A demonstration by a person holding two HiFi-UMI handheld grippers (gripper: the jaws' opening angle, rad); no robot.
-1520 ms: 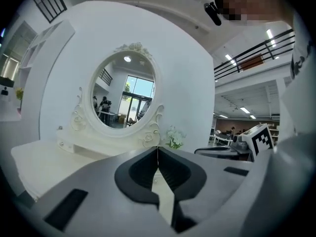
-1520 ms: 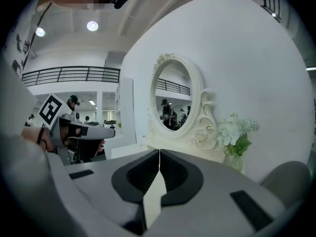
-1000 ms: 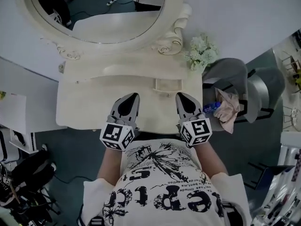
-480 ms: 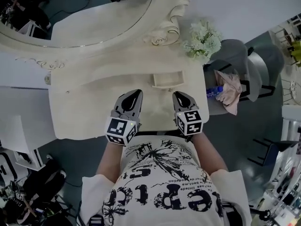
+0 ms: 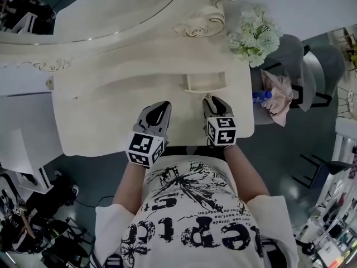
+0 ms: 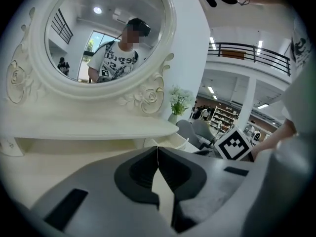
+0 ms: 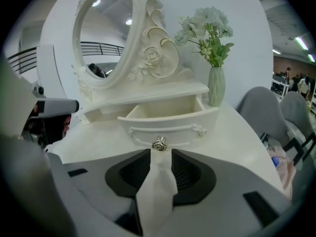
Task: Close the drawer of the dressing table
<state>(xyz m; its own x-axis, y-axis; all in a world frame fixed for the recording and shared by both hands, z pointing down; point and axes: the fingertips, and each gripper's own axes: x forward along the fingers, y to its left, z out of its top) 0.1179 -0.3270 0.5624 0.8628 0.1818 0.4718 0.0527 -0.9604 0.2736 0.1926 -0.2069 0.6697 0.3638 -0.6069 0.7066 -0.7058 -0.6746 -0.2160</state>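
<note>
The cream dressing table (image 5: 111, 121) has its small drawer (image 5: 203, 82) pulled out under the mirror shelf. In the right gripper view the drawer (image 7: 168, 120) faces me, and its metal knob (image 7: 159, 143) sits just beyond the fingertips. My right gripper (image 7: 159, 154) is opening, and a narrow gap shows with nothing between the jaws. From the head view it (image 5: 210, 99) hovers over the tabletop, just in front of the drawer. My left gripper (image 5: 162, 106) is beside it to the left, over bare tabletop. Its tips (image 6: 157, 148) meet, so it is shut and empty.
An oval mirror (image 5: 111, 4) in a carved frame rises behind the drawer. A vase of white flowers (image 5: 255, 35) stands at the table's right rear corner. Grey chairs (image 5: 290, 60) with a pink cloth and a bottle sit to the right. Dark clutter lies on the floor at the left.
Both grippers have come down towards the tabletop in front of the drawer. The right gripper's jaws, shut before, now stand apart.
</note>
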